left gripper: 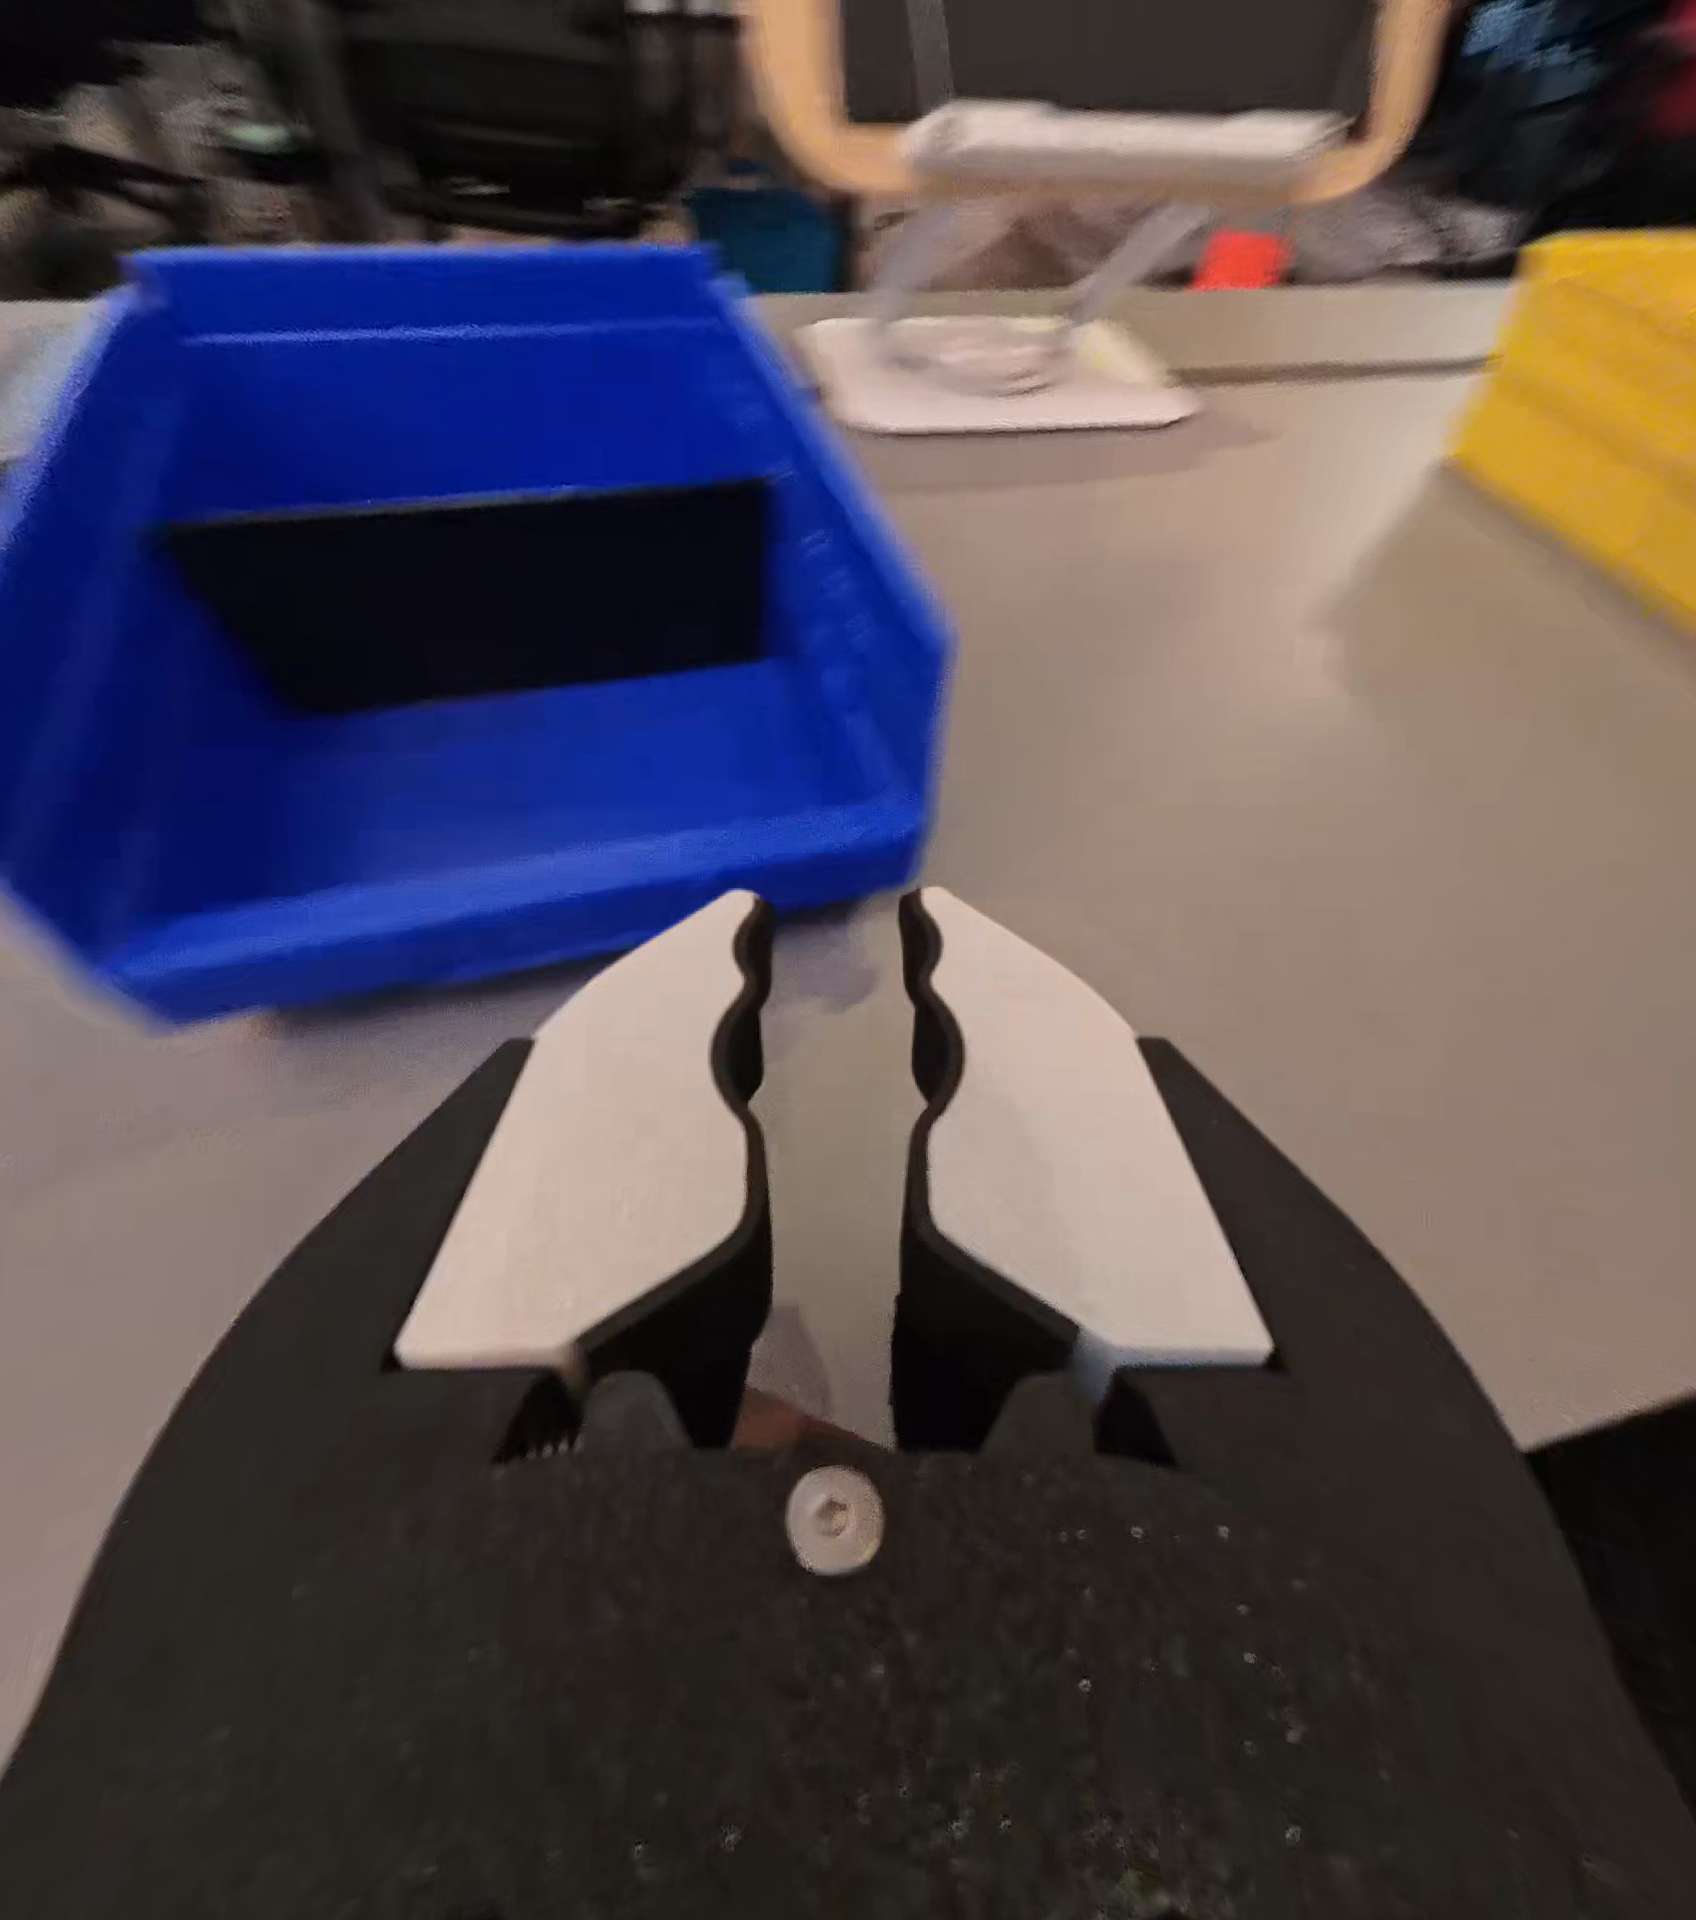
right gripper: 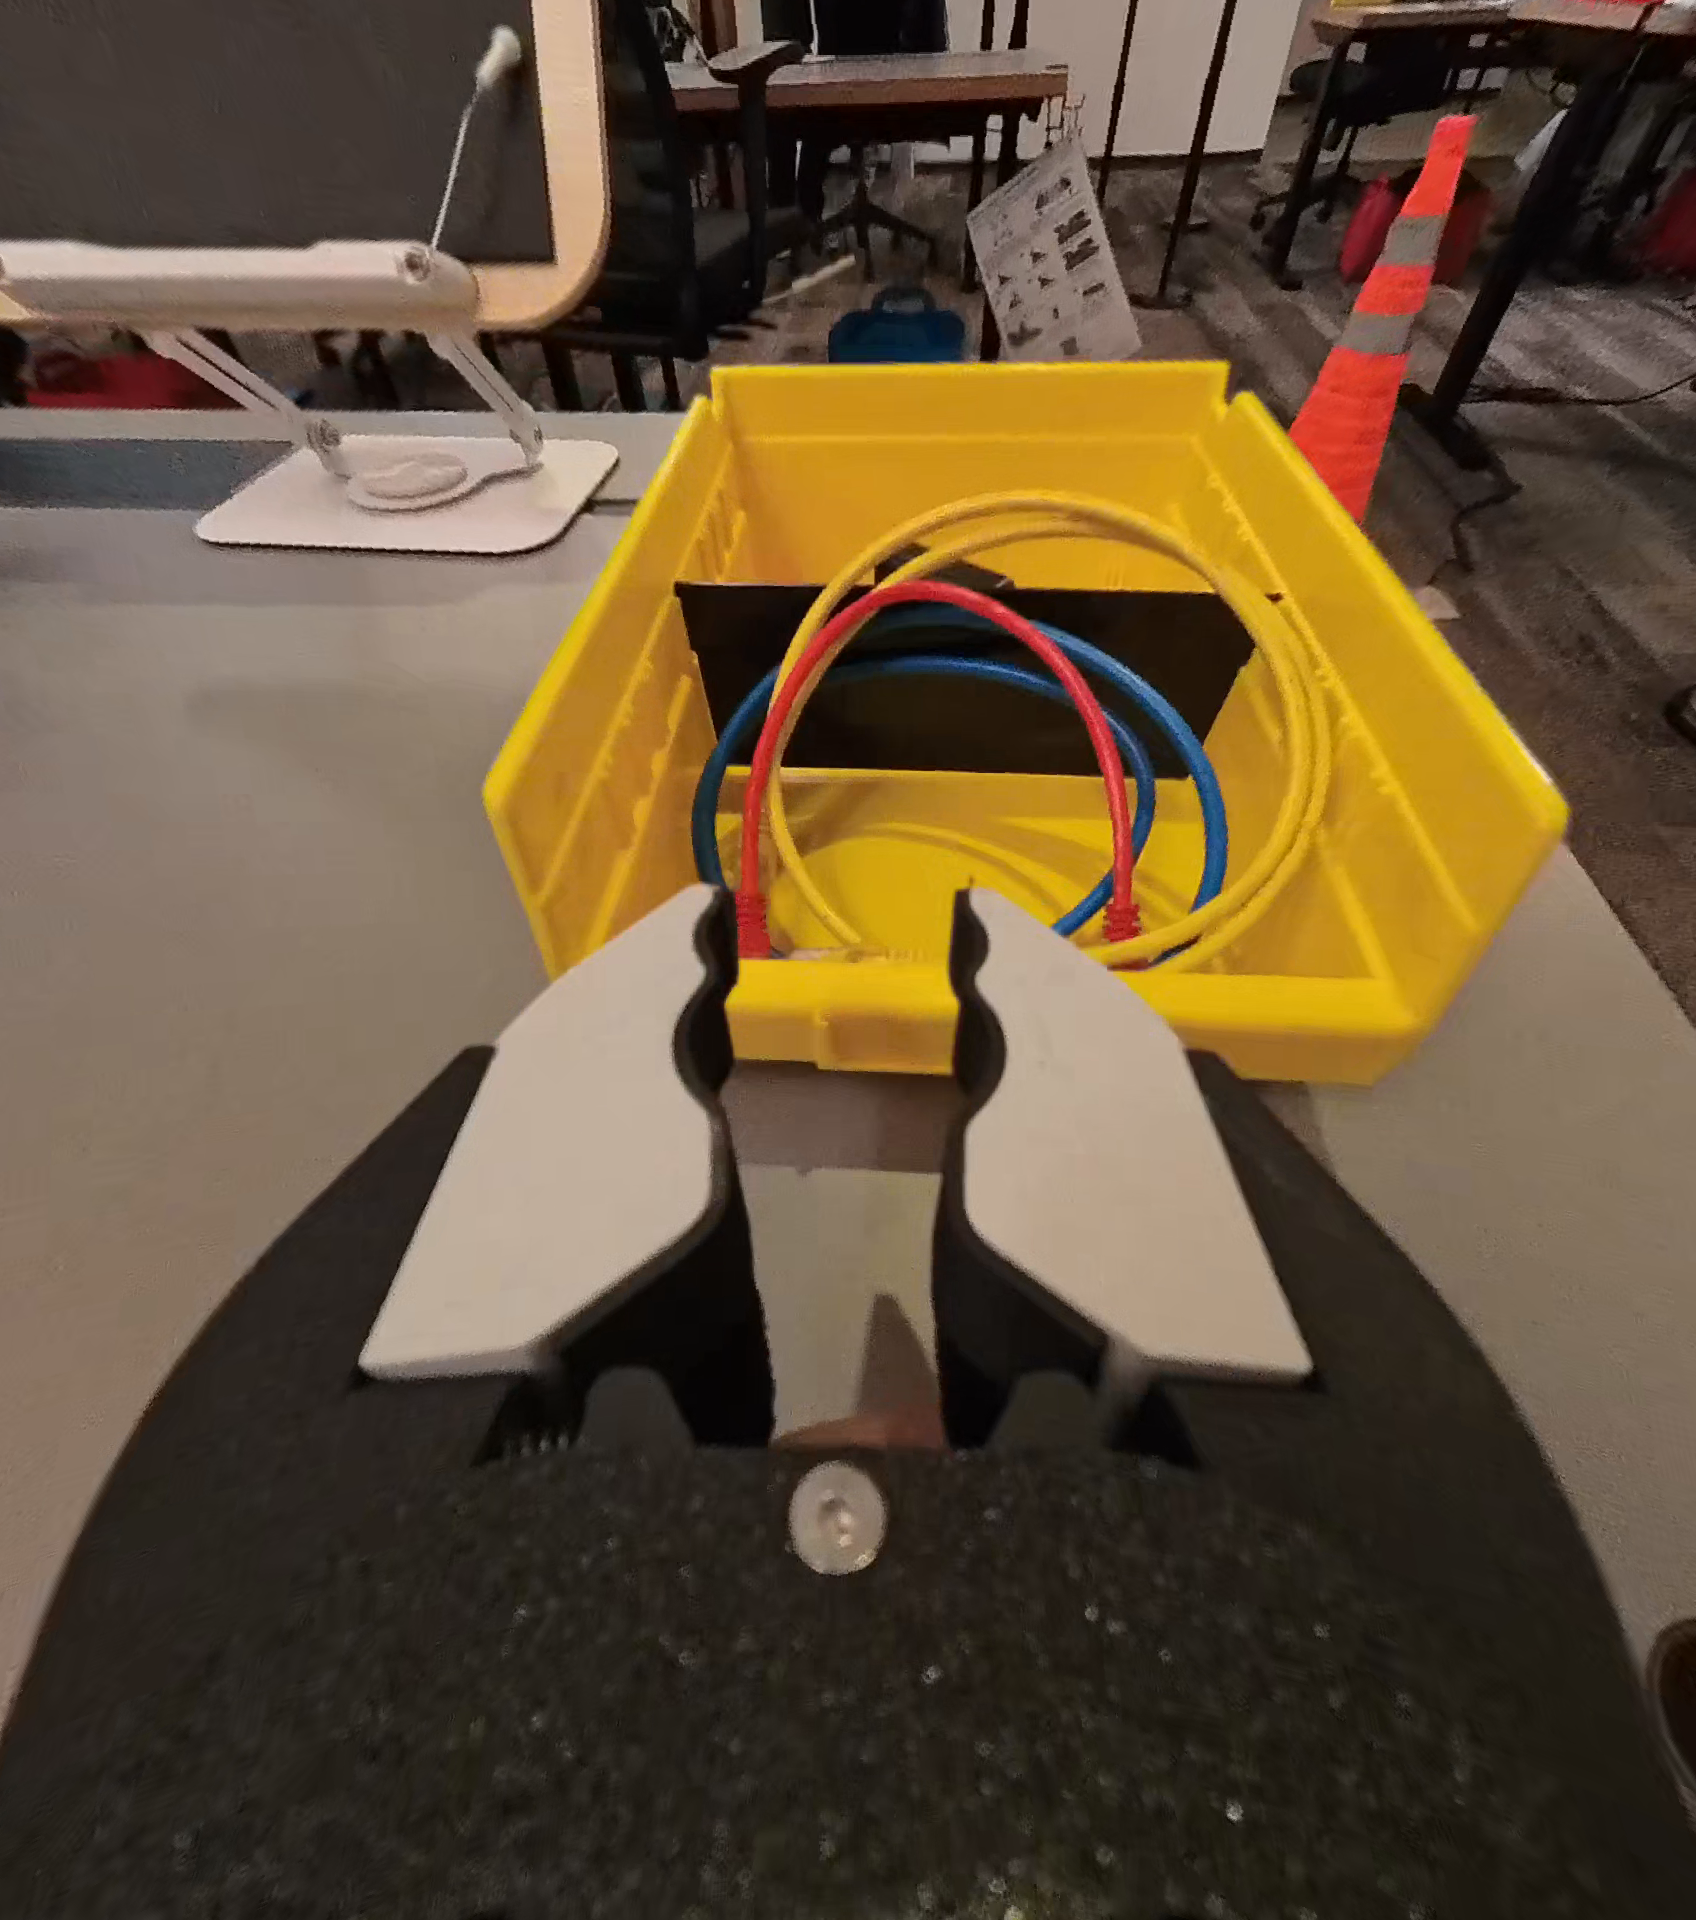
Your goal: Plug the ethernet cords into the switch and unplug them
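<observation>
Right tongs (right gripper: 839, 940) fill bottom of right wrist view, parted moderately w/ nothing gripped, tips framing front lip of yellow bin (right gripper: 1426, 790) at frame centre. Ethernet cords sit inside it: red cord (right gripper: 937, 594), blue cord (right gripper: 1182, 727), yellow cord (right gripper: 1311, 727), looped over each other against a black divider (right gripper: 1208, 644). Left tongs (left gripper: 836, 920), lower centre of blurred left view, narrowly parted and empty, just short of blue bin (left gripper: 823, 623) on grey worktop (left gripper: 1343, 831). Switch not visible in either view. Risk: loops overlap, so pulling one plug prob drags the others out or tips bin; bin lip could also block tongs.
</observation>
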